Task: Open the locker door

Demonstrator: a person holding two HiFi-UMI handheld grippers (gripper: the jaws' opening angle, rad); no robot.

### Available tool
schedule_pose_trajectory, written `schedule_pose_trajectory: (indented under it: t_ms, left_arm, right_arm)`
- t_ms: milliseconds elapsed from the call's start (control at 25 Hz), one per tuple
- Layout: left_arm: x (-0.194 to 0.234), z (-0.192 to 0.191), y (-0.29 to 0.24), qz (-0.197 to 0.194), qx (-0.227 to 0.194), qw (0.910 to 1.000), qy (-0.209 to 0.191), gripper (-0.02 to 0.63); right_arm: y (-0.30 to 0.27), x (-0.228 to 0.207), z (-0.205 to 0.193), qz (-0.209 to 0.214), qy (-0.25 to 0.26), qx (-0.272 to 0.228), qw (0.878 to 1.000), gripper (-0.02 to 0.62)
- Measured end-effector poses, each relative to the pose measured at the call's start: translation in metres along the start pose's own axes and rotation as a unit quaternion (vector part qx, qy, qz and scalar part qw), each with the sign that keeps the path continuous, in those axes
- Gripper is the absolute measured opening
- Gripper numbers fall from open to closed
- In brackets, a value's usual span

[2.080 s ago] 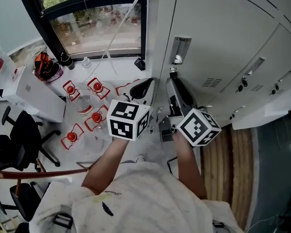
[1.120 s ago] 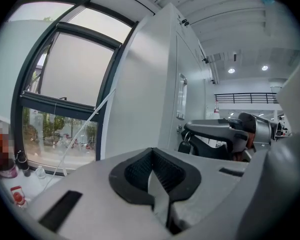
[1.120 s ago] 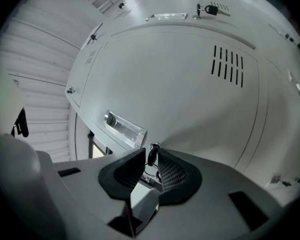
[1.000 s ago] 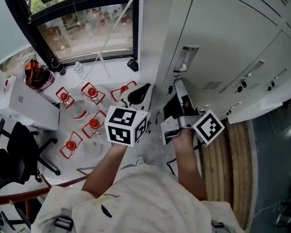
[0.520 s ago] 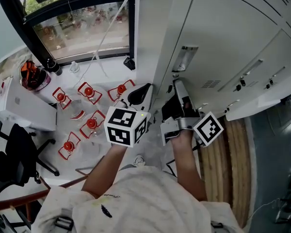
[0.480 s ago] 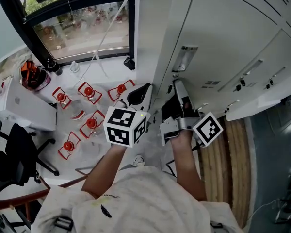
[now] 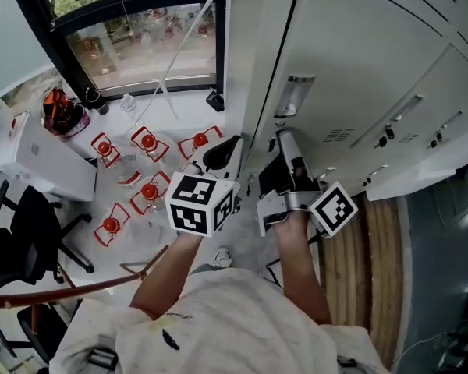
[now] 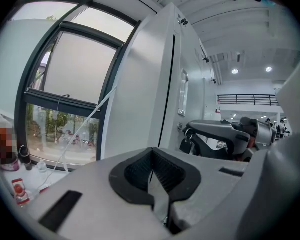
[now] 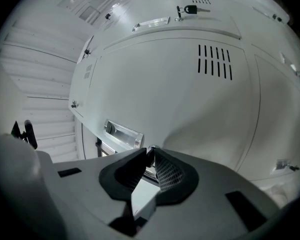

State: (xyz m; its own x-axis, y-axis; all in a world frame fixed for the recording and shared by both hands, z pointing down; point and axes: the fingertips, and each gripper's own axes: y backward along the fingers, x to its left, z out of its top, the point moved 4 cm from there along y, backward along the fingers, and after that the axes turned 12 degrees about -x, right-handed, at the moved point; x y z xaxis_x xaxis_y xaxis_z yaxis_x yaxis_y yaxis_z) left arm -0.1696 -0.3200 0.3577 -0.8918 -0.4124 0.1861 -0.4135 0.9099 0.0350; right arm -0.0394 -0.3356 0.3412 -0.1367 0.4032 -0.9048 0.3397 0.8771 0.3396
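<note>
The white locker door [image 7: 359,61] has a recessed metal handle [image 7: 291,96]; a thin dark gap runs down its left edge. My right gripper [image 7: 283,136] sits just below that handle, its jaws closing on a small metal key [image 9: 149,152] at the door's lock. In the right gripper view the handle [image 9: 124,130] lies just left of the jaw tips and the door [image 9: 190,99] fills the view. My left gripper [image 7: 222,150] hangs beside the locker's left edge, shut and empty. In the left gripper view its pads [image 8: 162,171] meet with nothing between them.
More locker doors with keys [image 7: 390,139] stand to the right. Left of the locker are a window [image 7: 140,41], several red-and-white items [image 7: 144,142] on a white surface, a white box [image 7: 43,158] and a black chair [image 7: 23,224]. A red bar [image 7: 62,291] crosses low left.
The dark gap along the door's left edge has grown a little clearer. My right gripper has stayed at the lock below the handle, and the left has barely moved.
</note>
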Motion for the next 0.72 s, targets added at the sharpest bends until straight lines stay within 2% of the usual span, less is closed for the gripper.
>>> schedule_pose_trajectory:
  t_ms: [720]
  left_arm:
    - [-0.060, -0.005, 0.023, 0.045, -0.014, 0.9988, -0.013, 0.005]
  right_arm:
    - [0.044, 0.010, 0.017, 0.033, -0.029, 0.067, 0.997, 0.046]
